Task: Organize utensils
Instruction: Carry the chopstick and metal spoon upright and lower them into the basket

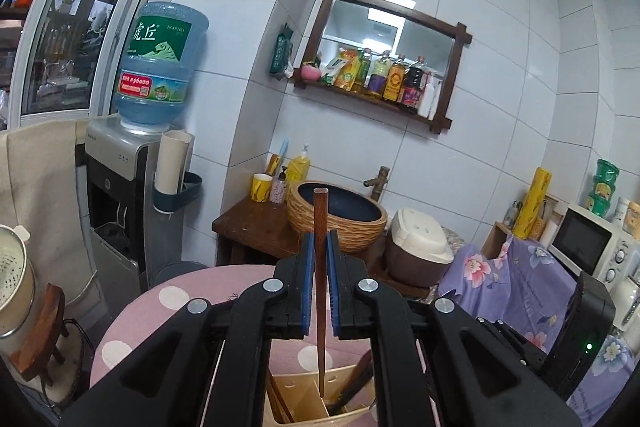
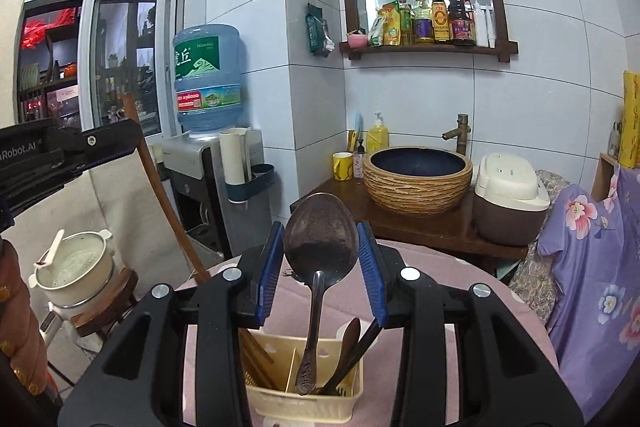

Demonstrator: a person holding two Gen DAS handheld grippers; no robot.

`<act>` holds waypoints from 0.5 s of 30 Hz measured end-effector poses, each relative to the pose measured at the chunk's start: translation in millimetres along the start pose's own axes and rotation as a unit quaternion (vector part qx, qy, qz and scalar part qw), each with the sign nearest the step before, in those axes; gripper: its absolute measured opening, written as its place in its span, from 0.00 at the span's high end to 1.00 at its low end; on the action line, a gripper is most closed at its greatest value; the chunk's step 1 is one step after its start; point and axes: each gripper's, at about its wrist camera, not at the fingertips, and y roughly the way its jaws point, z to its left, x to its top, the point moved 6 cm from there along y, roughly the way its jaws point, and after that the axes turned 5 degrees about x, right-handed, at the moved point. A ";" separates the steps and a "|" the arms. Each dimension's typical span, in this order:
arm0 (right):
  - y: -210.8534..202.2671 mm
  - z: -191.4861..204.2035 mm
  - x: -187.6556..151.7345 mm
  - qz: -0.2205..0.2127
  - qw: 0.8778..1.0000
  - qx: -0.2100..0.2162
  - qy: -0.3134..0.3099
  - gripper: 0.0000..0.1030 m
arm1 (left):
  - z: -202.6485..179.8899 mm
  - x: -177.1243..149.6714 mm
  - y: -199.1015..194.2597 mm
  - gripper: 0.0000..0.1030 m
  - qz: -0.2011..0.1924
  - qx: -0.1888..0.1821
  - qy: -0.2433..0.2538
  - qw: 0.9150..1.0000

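Note:
My left gripper (image 1: 320, 247) is shut on a dark wooden chopstick (image 1: 320, 267), held upright with its thin tip down over the cream utensil caddy (image 1: 298, 393). My right gripper (image 2: 320, 239) is shut on the bowl of a large metal spoon (image 2: 320, 231); its handle hangs down into the middle compartment of the caddy (image 2: 332, 405). The caddy holds a wooden spoon (image 2: 349, 337), dark utensils and several chopsticks (image 2: 256, 359). The left gripper's body shows at the left edge of the right wrist view (image 2: 60, 151).
The caddy stands on a round table with a pink dotted cloth (image 1: 176, 291). Behind it are a wooden stand with a woven basin (image 2: 418, 179), a rice cooker (image 2: 510, 199) and a water dispenser (image 2: 208, 163). A pot (image 2: 74, 267) sits on a stool at left.

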 end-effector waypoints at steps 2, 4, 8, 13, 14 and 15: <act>12.1 -3.2 -8.9 0.000 1.000 -0.012 -0.001 0.63 | 3.4 -13.2 11.0 0.93 0.005 0.016 0.006 1.000; 25.2 -6.8 -22.6 0.006 1.000 -0.020 0.000 0.63 | 8.3 -26.7 19.7 0.93 0.015 0.026 0.009 1.000; 40.4 -10.8 -54.0 0.019 0.999 -0.034 -0.002 0.63 | 15.8 -52.3 32.5 0.93 0.038 0.032 0.010 0.999; 34.7 -8.6 -82.8 0.017 0.999 -0.044 -0.009 0.63 | 19.2 -77.9 37.5 0.93 0.057 0.033 0.013 0.998; 32.5 -7.1 -88.3 0.017 0.999 -0.045 -0.013 0.63 | 19.8 -82.7 37.9 0.93 0.060 0.034 0.014 0.998; 31.1 -5.9 -93.0 0.018 0.999 -0.044 -0.018 0.63 | 19.9 -85.4 39.3 0.93 0.062 0.035 0.015 0.997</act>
